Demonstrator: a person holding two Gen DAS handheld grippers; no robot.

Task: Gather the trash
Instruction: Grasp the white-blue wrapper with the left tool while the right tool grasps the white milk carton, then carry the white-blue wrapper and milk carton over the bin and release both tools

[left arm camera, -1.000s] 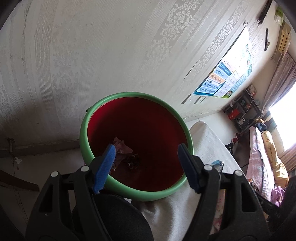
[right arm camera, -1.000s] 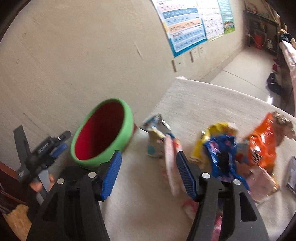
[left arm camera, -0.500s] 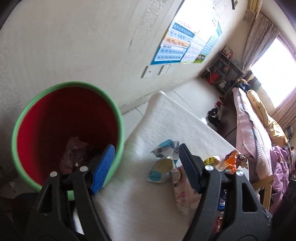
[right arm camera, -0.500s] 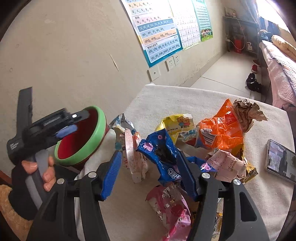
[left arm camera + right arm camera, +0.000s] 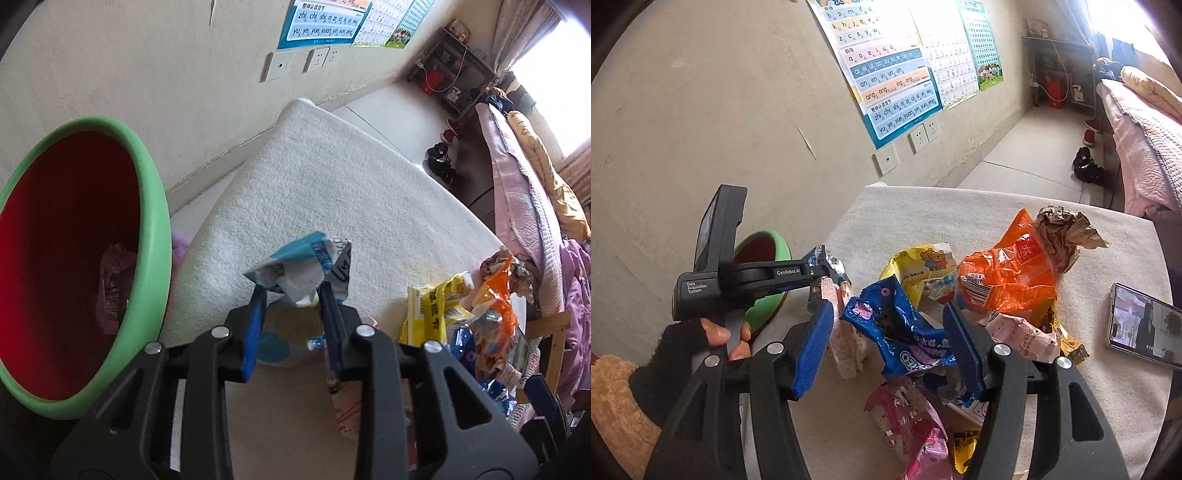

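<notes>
At far left stands the green-rimmed bin [image 5: 147,229], red inside, tilted toward the camera with a crumpled wrapper [image 5: 114,266] lying in it. Just right of it, the left gripper [image 5: 291,295] has closed its blue pads on a crumpled blue-and-white wrapper [image 5: 299,269] — its long axis runs roughly crosswise to the fingers, the blue end pointing up and away over the white table cover [image 5: 332,177]. Further right lies the pile: a yellow bear packet [image 5: 923,258], an orange bag [image 5: 1004,273] with brown crumpled paper [image 5: 1060,229] behind it. The right gripper [image 5: 886,339] hangs wide open over a blue Oreo wrapper [image 5: 897,328], seemingly not touching it. A phone [image 5: 1141,325] lies at the far right edge.
</notes>
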